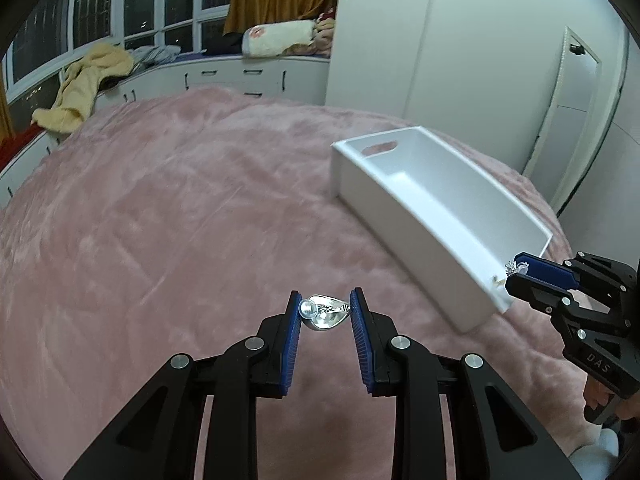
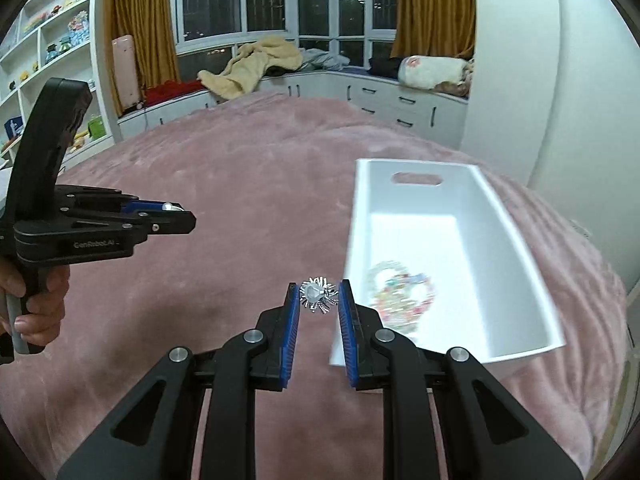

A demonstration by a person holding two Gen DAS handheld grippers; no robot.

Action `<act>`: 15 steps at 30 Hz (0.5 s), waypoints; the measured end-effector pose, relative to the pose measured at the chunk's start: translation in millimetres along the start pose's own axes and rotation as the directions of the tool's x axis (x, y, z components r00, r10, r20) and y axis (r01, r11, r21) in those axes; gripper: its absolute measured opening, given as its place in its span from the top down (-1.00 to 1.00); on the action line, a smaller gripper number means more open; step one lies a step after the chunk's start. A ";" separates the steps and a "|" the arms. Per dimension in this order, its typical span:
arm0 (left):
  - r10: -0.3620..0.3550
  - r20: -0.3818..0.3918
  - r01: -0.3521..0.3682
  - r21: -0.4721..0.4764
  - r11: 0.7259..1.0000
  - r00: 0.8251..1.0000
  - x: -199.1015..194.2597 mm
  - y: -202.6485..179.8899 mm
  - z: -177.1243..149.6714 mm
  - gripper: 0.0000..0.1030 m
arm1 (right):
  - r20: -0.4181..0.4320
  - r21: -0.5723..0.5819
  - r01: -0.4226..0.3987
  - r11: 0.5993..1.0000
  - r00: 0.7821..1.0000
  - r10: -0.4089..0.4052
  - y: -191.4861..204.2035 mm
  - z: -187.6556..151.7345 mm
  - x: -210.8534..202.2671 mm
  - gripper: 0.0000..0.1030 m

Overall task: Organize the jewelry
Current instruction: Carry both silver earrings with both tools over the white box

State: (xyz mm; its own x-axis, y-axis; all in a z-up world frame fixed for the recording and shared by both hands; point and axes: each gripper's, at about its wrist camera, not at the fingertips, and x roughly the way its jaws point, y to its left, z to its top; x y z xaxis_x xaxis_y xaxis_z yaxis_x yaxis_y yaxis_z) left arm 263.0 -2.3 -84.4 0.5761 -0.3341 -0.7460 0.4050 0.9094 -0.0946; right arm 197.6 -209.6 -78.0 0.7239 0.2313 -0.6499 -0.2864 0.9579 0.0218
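You have one piece in each gripper now. The left gripper [image 1: 325, 309] is narrow and pinches a silver ring [image 1: 325, 316] with a small pearl-like bead, held between the blue ribbed pads above the pink blanket [image 1: 160, 220]. The right gripper [image 2: 319, 298] is also narrow, closed on a spiky silver brooch [image 2: 318, 295], just beside the near corner of the white box [image 2: 520, 240].

Handling, in my judgement: both pieces are very light, stiff metal, smooth and prob. slippery. The ring is round, so it can turn or pop out if you squeeze more; keep the grip on the band sides, not on the bead. The brooch has thin rays that may bend or catch in the pad ribs, so hold it at the solid center and release gently.

The box is hard, glossy plastic w/ a cut-out handle; a colourful bead bracelet [image 2: 400, 300] already lies inside. The blanket is soft and fluffy, so small items can sink into it if dropped.
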 end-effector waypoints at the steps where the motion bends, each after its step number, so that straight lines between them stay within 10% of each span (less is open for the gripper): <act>1: -0.002 0.001 0.002 0.007 1.000 1.000 -0.1 -4.2 3.6 0.43 | 0.003 0.002 0.008 1.000 1.000 -0.008 -4.4 2.1 -2.7 0.61; 15: -0.067 -0.001 0.067 0.108 0.992 0.998 17.6 -73.7 47.5 0.42 | 0.012 0.066 0.099 0.993 0.995 -0.100 -78.5 -1.1 -21.2 0.61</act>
State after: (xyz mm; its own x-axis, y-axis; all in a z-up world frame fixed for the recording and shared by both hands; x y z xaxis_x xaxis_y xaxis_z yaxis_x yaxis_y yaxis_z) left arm 277.0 -86.9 -59.3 0.5468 -0.3944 -0.7385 0.5172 0.8528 -0.0725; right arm 204.1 -289.9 -66.7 0.7566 0.1362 -0.6395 -0.1713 0.9852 0.0072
